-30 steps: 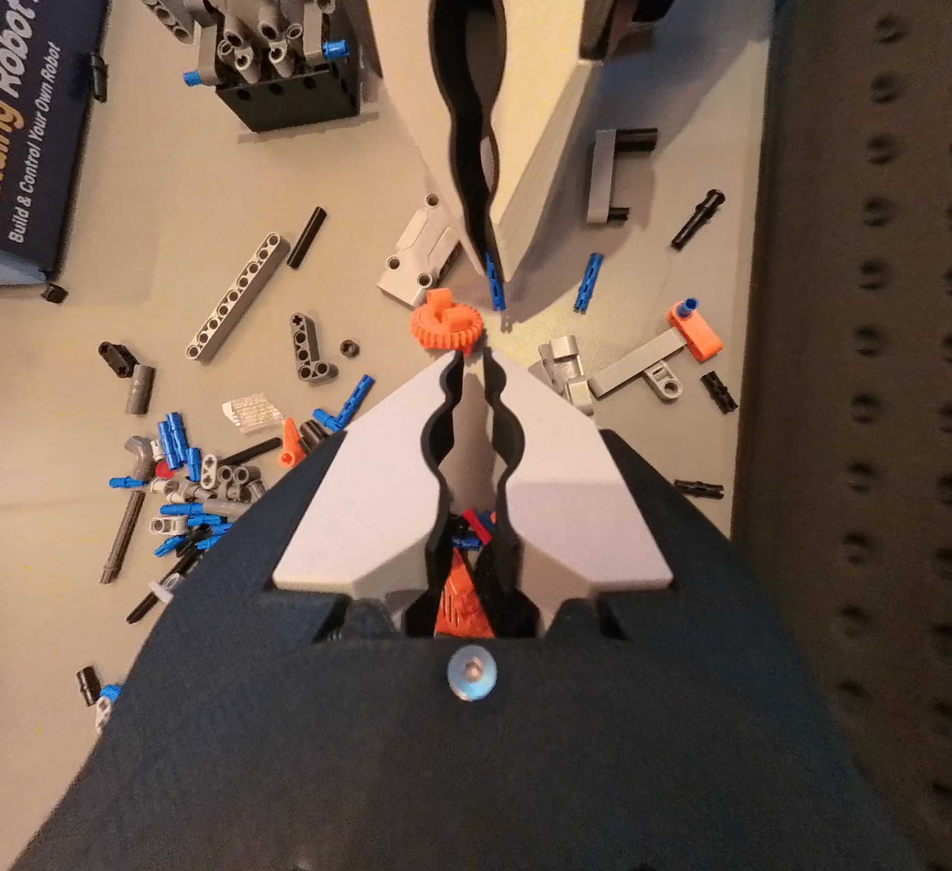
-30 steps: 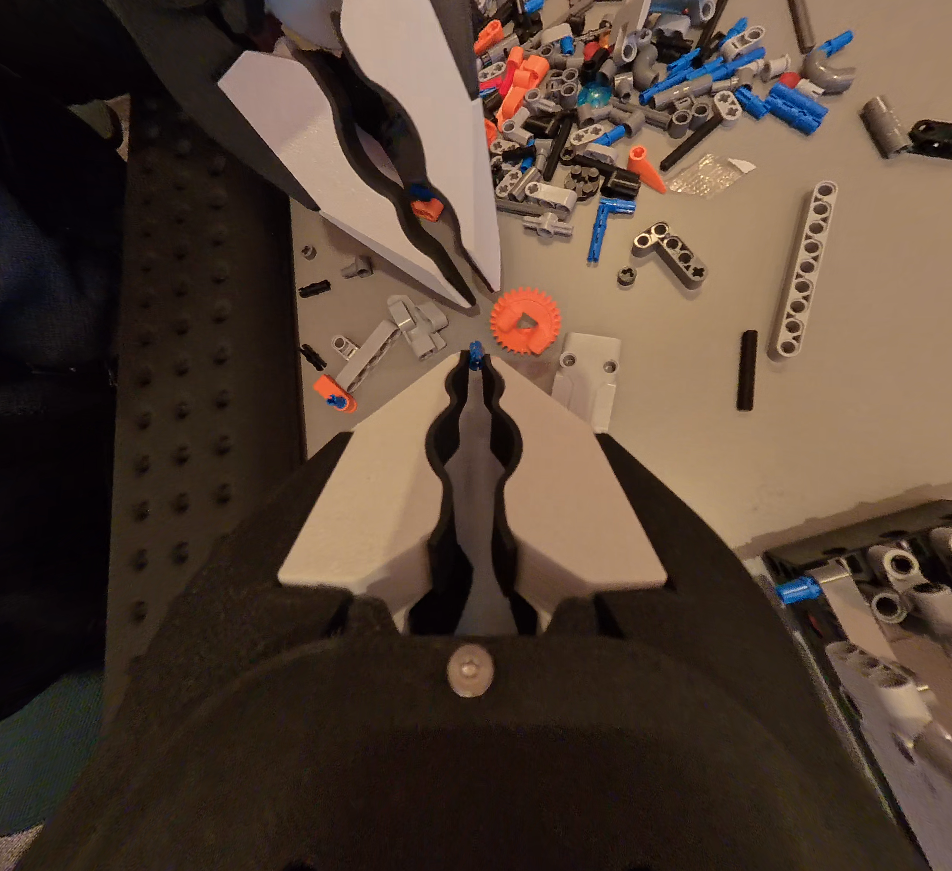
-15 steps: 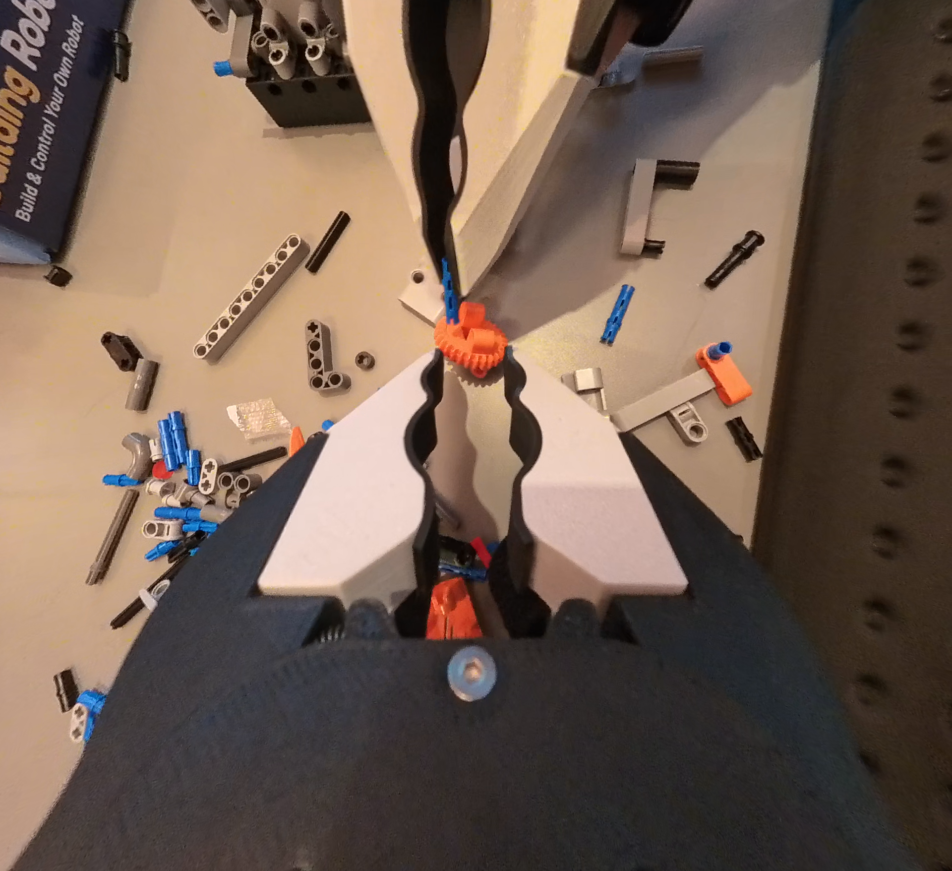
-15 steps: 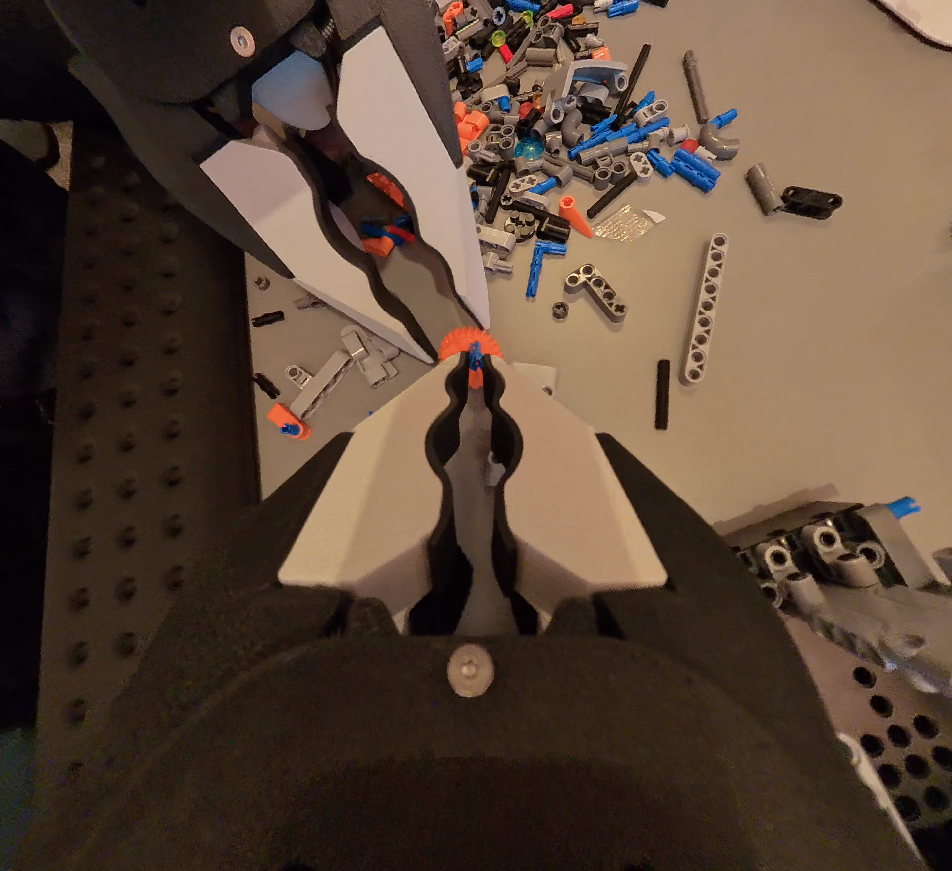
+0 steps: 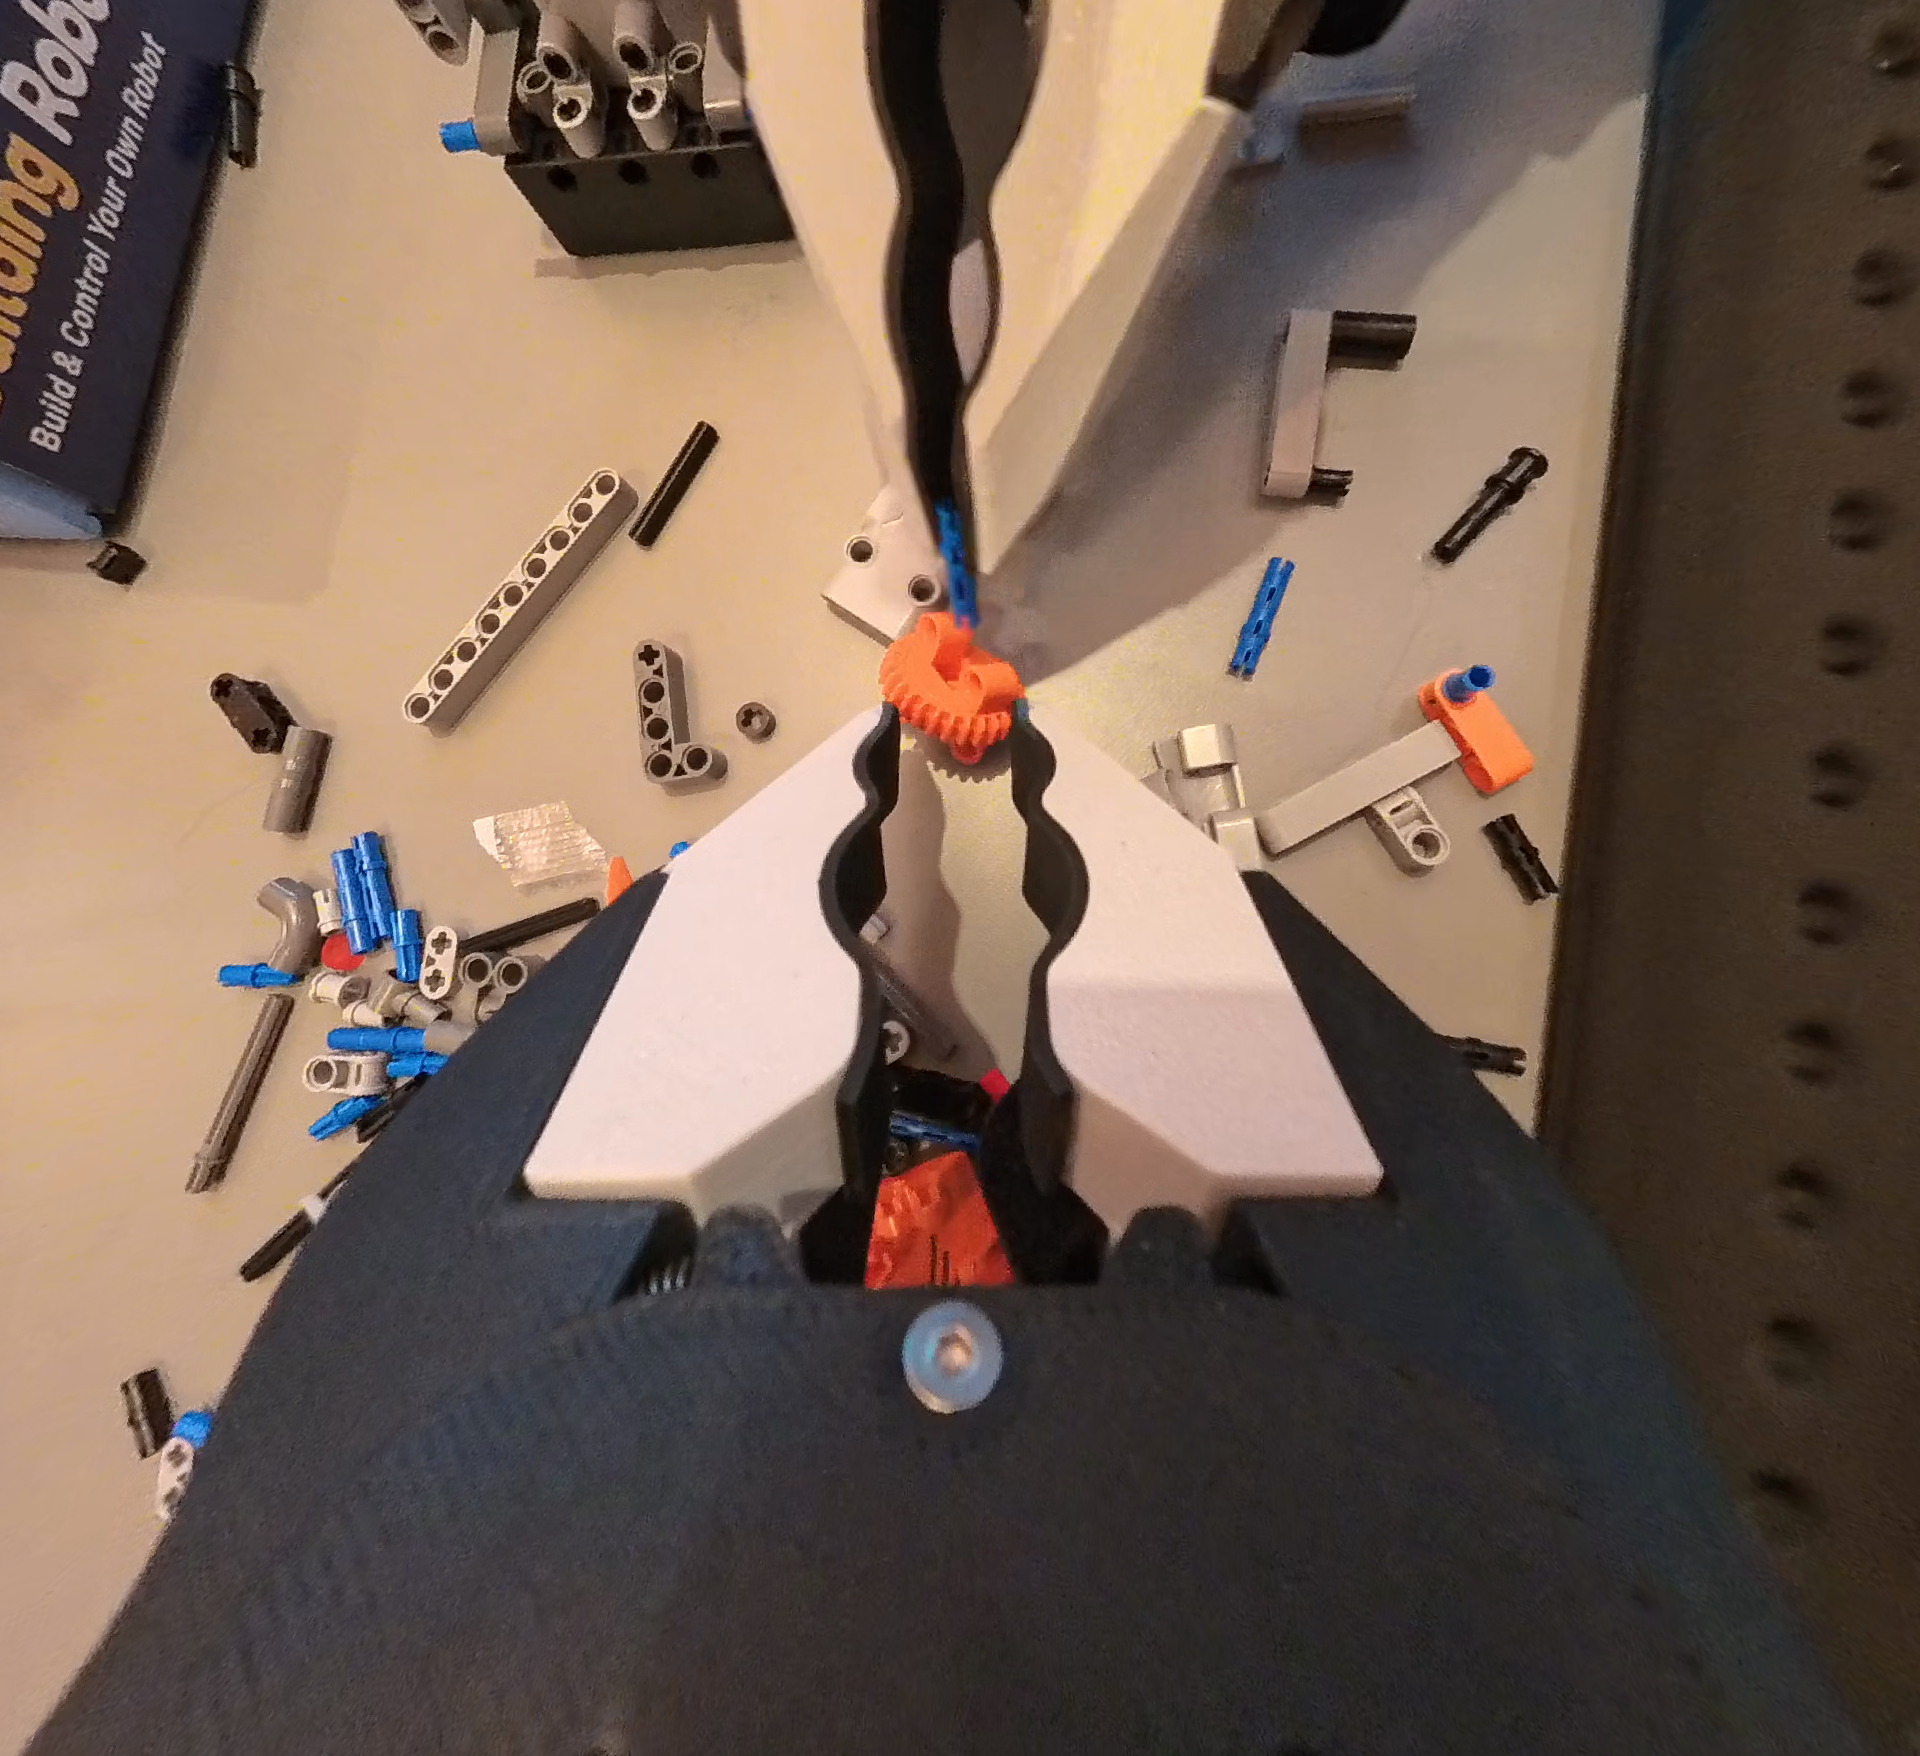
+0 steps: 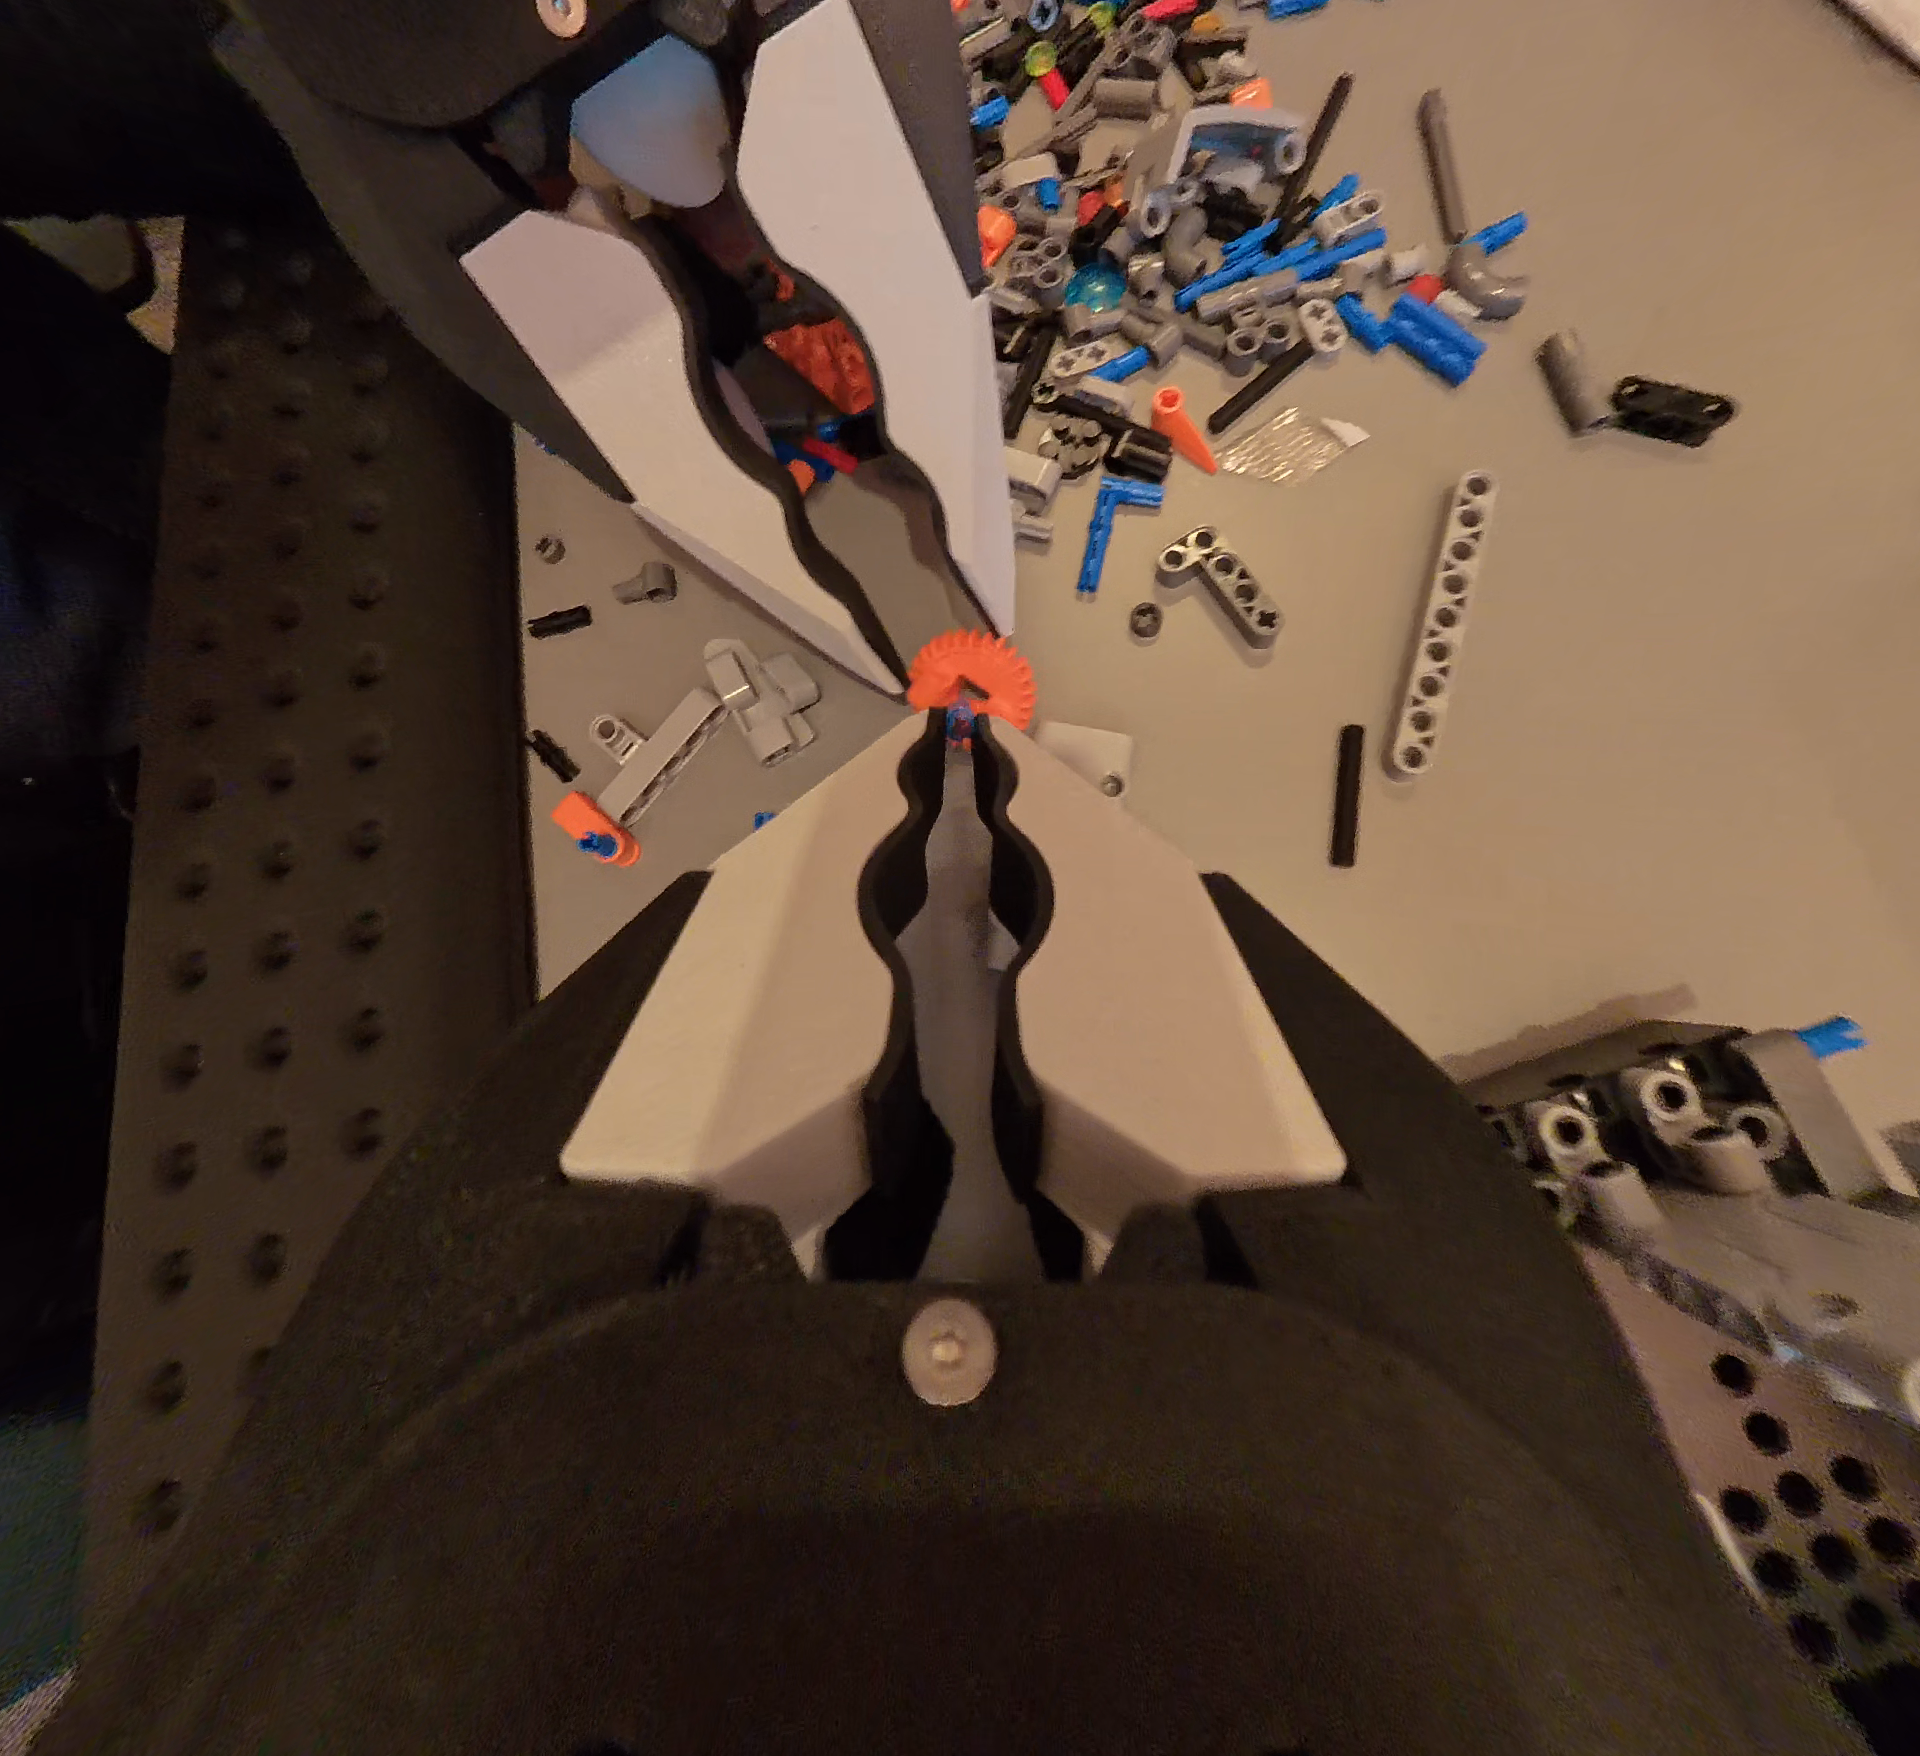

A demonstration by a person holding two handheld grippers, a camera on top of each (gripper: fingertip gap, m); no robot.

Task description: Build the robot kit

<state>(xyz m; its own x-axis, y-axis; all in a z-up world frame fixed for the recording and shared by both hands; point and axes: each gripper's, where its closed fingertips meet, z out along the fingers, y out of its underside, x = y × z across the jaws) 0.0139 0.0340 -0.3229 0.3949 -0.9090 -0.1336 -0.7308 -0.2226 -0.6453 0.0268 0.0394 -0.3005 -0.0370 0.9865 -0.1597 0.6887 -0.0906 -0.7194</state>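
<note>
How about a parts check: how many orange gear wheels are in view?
1. The orange gear is pinched between the fingertips of the left gripper, and the blue pin in the right gripper meets it. Others may lie buried in the parts pile.

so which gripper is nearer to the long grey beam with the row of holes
Left. The left gripper, shut on the orange gear, sits right of the beam. The right gripper, pinching a blue pin, sits just beyond, no clear margin.

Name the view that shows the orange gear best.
Left wrist view: the orange gear sits unobstructed between the left gripper fingertips, hub and teeth visible. In the right wrist view, the right gripper partly hides it.
</note>
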